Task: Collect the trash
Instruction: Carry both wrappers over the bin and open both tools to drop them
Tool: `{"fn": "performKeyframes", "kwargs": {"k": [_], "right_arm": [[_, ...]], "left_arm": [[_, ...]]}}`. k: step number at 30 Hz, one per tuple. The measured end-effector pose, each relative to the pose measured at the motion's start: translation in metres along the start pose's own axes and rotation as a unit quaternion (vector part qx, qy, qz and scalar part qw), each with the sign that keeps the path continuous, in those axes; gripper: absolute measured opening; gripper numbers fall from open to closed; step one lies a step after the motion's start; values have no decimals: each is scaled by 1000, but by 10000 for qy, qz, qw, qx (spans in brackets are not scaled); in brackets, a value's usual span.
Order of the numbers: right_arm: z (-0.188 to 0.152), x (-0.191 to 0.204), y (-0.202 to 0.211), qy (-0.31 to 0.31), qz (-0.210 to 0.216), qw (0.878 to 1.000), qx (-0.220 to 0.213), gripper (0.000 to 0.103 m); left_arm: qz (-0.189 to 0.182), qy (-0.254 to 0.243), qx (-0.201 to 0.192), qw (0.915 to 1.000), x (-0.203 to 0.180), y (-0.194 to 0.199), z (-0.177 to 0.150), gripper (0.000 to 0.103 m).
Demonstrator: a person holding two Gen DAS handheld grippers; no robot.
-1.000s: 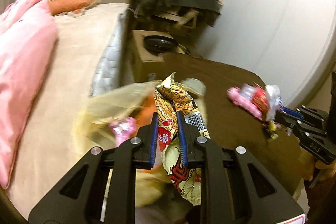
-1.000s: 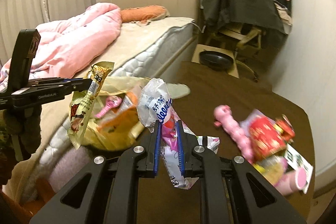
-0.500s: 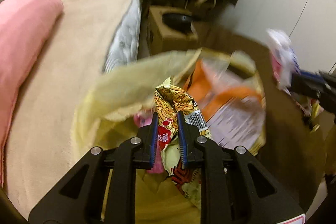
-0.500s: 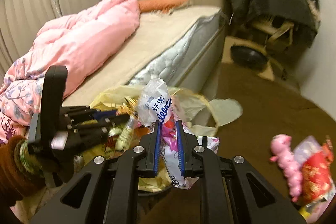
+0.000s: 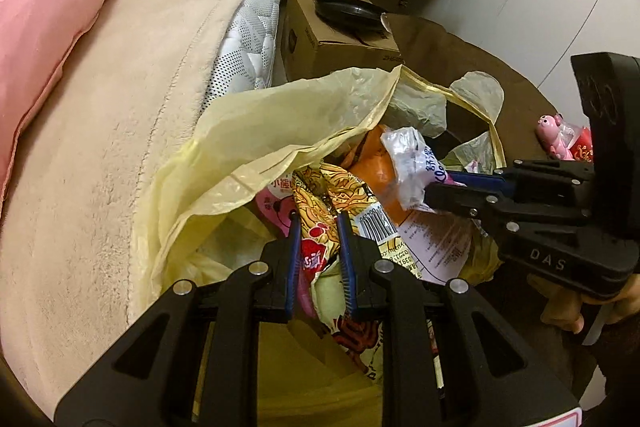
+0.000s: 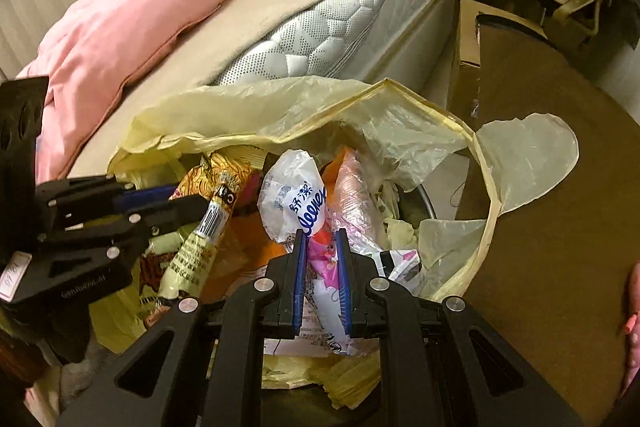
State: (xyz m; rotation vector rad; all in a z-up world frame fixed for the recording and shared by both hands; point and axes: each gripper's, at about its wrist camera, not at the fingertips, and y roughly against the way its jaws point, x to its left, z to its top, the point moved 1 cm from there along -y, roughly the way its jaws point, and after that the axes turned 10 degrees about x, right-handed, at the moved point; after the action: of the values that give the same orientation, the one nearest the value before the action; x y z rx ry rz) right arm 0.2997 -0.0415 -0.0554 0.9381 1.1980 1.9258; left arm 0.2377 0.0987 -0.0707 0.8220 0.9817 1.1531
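Observation:
A yellow trash bag (image 5: 248, 131) stands open between the bed and the brown table, with wrappers inside; it also shows in the right wrist view (image 6: 280, 107). My left gripper (image 5: 318, 223) is shut on a yellow and red snack wrapper (image 5: 336, 195) and holds it over the bag's mouth; it also shows in the right wrist view (image 6: 192, 205). My right gripper (image 6: 322, 239) is shut on a white and pink Kleenex tissue packet (image 6: 296, 199), also over the bag's mouth, and shows in the left wrist view (image 5: 436, 187) holding it (image 5: 408, 163).
A bed with a beige cover (image 5: 120, 107) and a pink duvet (image 6: 140, 11) lies left of the bag. A cardboard box (image 5: 332, 39) with a black dish stands behind it. More pink and red trash (image 5: 560, 139) lies on the brown table (image 6: 560, 227) at the right.
Both grippers have moved from beside the table to over the open bag, still holding their wrappers. The right gripper has come in close beside the left.

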Motion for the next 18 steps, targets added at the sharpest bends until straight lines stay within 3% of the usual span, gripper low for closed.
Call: {"fn": "performKeyframes", "kwargs": {"k": [5, 12, 18], "right_arm": [[-2, 2, 4, 29, -91, 9999, -95, 14], [-9, 8, 17, 190, -259, 9992, -255, 19], [-11, 13, 36, 239, -387, 9977, -502, 34]], "left_arm": [[-143, 108, -14, 9998, 2, -1, 3, 18], [-617, 254, -115, 9977, 13, 17, 2, 38], [-697, 490, -392, 9956, 18, 43, -2, 43]]}}
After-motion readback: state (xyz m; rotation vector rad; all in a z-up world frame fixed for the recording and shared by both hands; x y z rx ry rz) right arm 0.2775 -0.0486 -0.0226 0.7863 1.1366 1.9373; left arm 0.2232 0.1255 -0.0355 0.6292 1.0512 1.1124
